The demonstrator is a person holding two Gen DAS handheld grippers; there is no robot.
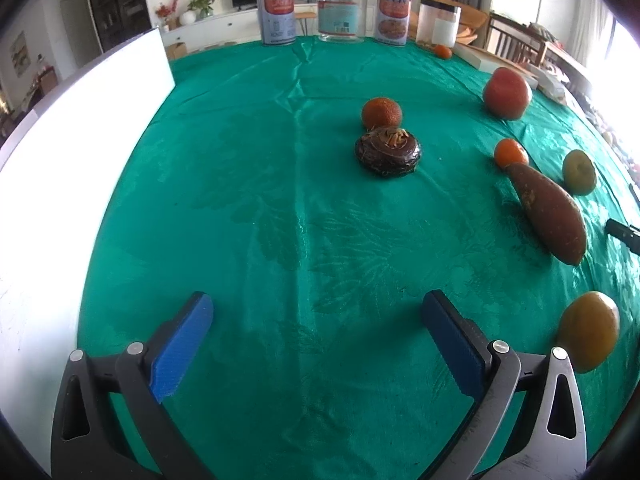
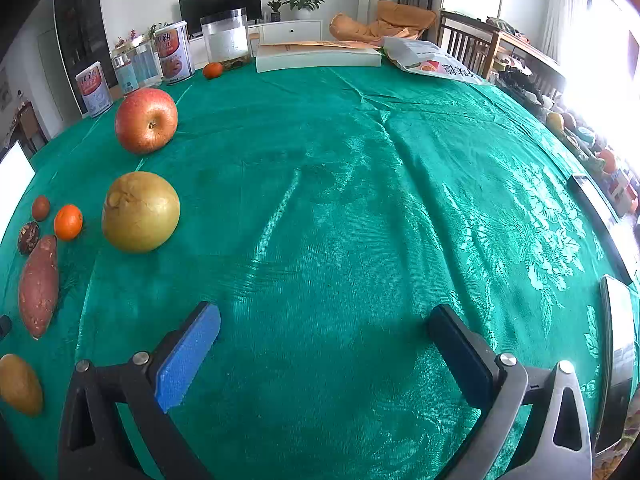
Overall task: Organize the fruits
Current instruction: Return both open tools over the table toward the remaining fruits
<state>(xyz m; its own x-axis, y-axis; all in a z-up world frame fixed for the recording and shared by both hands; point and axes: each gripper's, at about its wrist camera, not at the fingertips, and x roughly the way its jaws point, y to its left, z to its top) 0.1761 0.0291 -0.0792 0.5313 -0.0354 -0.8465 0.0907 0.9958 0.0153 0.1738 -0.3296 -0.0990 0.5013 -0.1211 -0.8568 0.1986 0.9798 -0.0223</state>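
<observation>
Fruits lie on a green tablecloth (image 1: pixel 280 200). In the left wrist view I see a dark water chestnut (image 1: pixel 387 151) with a small orange (image 1: pixel 381 112) behind it, a red apple (image 1: pixel 506 94), a tangerine (image 1: pixel 510 153), a sweet potato (image 1: pixel 550 212), a pear (image 1: pixel 579 171) and a yellow fruit (image 1: pixel 588 330). My left gripper (image 1: pixel 316 336) is open and empty, well short of them. In the right wrist view the apple (image 2: pixel 146 120), pear (image 2: pixel 140 211), tangerine (image 2: pixel 68 222) and sweet potato (image 2: pixel 39 286) lie to the left. My right gripper (image 2: pixel 324 348) is open and empty.
Tins (image 1: pixel 275 14) and a glass jar (image 1: pixel 341 11) stand along the far edge, with another small orange (image 1: pixel 442 51). A white board (image 1: pixel 80 152) stands at the left. A flat white box (image 2: pixel 318 58) and a bag (image 2: pixel 432 62) lie at the back. Dark devices (image 2: pixel 618 344) lie at the right edge.
</observation>
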